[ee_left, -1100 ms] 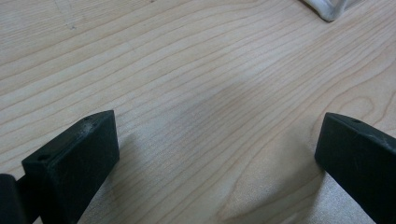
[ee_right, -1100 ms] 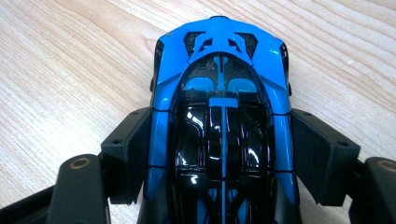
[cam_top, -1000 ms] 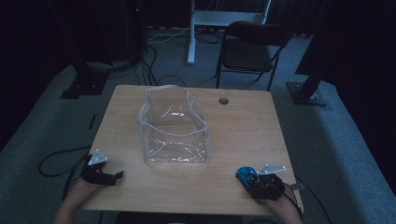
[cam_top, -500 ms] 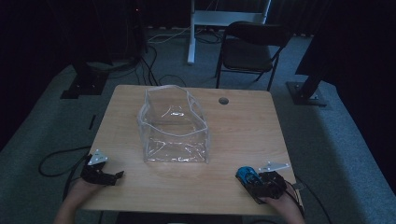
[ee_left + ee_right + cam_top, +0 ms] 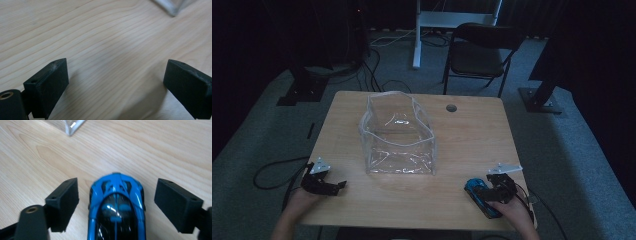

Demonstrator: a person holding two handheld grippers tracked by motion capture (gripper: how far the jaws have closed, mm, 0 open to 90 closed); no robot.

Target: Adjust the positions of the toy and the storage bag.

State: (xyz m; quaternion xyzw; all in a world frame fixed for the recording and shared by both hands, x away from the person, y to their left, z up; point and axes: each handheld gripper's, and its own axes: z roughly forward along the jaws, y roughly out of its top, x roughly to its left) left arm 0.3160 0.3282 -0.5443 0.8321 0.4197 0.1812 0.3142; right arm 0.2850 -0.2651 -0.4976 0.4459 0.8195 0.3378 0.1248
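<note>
A blue and black toy car [image 5: 117, 207] [image 5: 479, 196] lies on the wooden table [image 5: 472, 140] near its front right corner. My right gripper [image 5: 116, 196] [image 5: 492, 191] is open, its jaws standing either side of the car with a gap on each side. A clear plastic bag [image 5: 398, 135] stands open at the table's middle; a corner of it [image 5: 72, 125] shows at the top of the right gripper view. My left gripper [image 5: 116, 75] [image 5: 329, 184] rests open over bare wood at the front left, with nothing between its jaws.
A round cable hole [image 5: 451, 107] sits near the table's far edge. Behind the table stand a black folding chair [image 5: 479, 52], a white stand [image 5: 422, 30] and cables [image 5: 377, 75] on the grey carpet. A cable [image 5: 274, 172] loops on the floor at the left.
The right gripper has shifted slightly back and right around the toy car. The left gripper and the bag have not moved.
</note>
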